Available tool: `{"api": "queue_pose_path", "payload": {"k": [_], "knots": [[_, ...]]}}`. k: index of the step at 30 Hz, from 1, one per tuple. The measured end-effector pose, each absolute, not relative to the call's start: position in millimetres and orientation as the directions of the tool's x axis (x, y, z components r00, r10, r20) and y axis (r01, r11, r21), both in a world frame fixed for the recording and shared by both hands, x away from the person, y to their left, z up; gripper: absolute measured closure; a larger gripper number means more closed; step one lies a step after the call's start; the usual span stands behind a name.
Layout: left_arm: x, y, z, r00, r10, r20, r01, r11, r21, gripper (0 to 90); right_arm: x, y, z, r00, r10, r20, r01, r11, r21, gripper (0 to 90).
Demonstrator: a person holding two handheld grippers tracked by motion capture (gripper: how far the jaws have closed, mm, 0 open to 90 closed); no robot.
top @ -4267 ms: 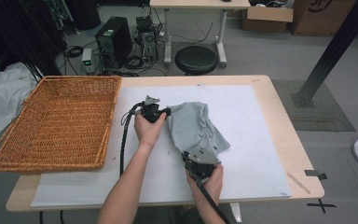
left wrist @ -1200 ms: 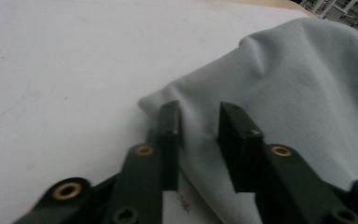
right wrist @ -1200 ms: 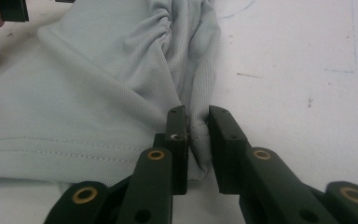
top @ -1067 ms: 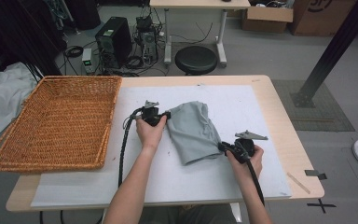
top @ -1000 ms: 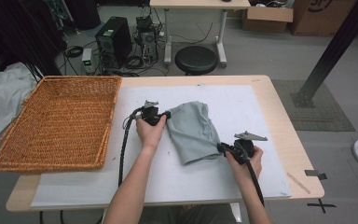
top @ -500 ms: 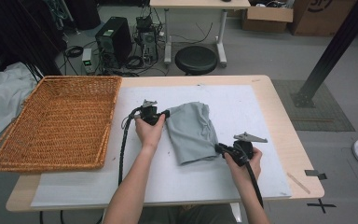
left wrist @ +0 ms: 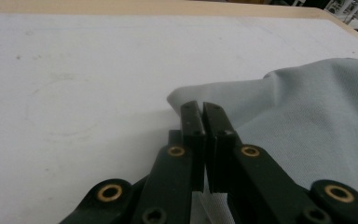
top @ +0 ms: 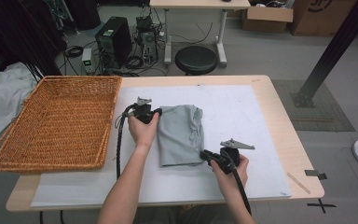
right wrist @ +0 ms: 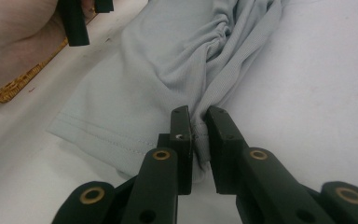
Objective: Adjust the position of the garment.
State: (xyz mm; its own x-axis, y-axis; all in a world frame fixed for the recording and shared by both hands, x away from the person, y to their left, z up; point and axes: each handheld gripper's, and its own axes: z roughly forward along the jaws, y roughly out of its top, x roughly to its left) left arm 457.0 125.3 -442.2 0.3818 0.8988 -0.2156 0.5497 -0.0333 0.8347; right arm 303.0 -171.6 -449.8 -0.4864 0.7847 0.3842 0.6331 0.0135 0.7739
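Two grippers pinch one folded grey garment (top: pixel 181 135) near the middle of the desk (top: pixel 279 121), on its white mat. The left gripper (top: pixel 153 112) has its jaws pressed together on the cloth's far left corner; the right gripper (top: pixel 206 155) nips the bunched fold at the near right corner, jaws slightly apart with fabric between them. Holding opposite corners likely keeps the fold flat while it is tightened or lifted, though how much cloth the left jaws hold is hard to see. A wicker basket (top: pixel 56 121) sits at the desk's left edge, just beyond the left hand (top: pixel 142 131); bare mat lies open toward the right edge and far edge.
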Motion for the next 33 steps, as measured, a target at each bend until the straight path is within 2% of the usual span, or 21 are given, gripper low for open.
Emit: {"api": "queue_pose_path", "payload": {"k": [3, 4, 6, 9, 11, 13, 15, 19, 23, 26, 33], "knots": [[455, 125, -440, 0.383, 0.908, -0.169, 0.518, -0.060, 0.853, 83.6, 298, -169, -448, -0.479, 0.799, 0.362, 0.625, 0.021, 0.781, 79.7], [455, 125, -439, 0.383, 0.907, -0.173, 0.508, -0.051, 0.860, 78.9, 297, -169, -447, -0.479, 0.799, 0.363, 0.623, 0.018, 0.782, 78.0], [453, 125, -436, 0.372, 0.913, -0.168, 0.506, -0.049, 0.861, 61.3, 294, -171, -444, -0.483, 0.802, 0.352, 0.612, 0.022, 0.790, 68.7], [446, 125, -429, 0.381, 0.910, -0.163, 0.478, -0.043, 0.877, 57.0, 291, -178, -440, -0.468, 0.816, 0.338, 0.590, 0.004, 0.808, 64.0], [440, 124, -424, 0.379, 0.915, -0.140, 0.456, -0.053, 0.888, 48.2, 291, -185, -436, -0.462, 0.821, 0.335, 0.575, -0.011, 0.818, 60.2], [434, 124, -420, 0.382, 0.913, -0.144, 0.438, -0.042, 0.898, 43.6, 292, -192, -434, -0.453, 0.831, 0.323, 0.560, -0.017, 0.829, 57.6], [427, 124, -416, 0.376, 0.915, -0.148, 0.428, -0.030, 0.903, 34.9, 295, -201, -430, -0.441, 0.841, 0.313, 0.547, -0.025, 0.837, 52.3], [411, 126, -411, 0.368, 0.919, -0.139, 0.410, -0.027, 0.912, 28.6, 303, -219, -424, -0.417, 0.865, 0.279, 0.505, -0.035, 0.863, 44.9], [394, 129, -410, 0.347, 0.929, -0.132, 0.385, -0.013, 0.923, 24.8, 312, -234, -423, -0.384, 0.882, 0.273, 0.473, -0.066, 0.879, 43.1], [383, 134, -412, 0.332, 0.933, -0.136, 0.374, 0.002, 0.927, 21.6, 319, -246, -425, -0.351, 0.903, 0.246, 0.456, -0.064, 0.888, 38.3], [360, 147, -428, 0.306, 0.937, -0.168, 0.383, 0.041, 0.923, 15.4, 337, -266, -433, -0.319, 0.922, 0.218, 0.439, -0.060, 0.897, 32.9]]}}
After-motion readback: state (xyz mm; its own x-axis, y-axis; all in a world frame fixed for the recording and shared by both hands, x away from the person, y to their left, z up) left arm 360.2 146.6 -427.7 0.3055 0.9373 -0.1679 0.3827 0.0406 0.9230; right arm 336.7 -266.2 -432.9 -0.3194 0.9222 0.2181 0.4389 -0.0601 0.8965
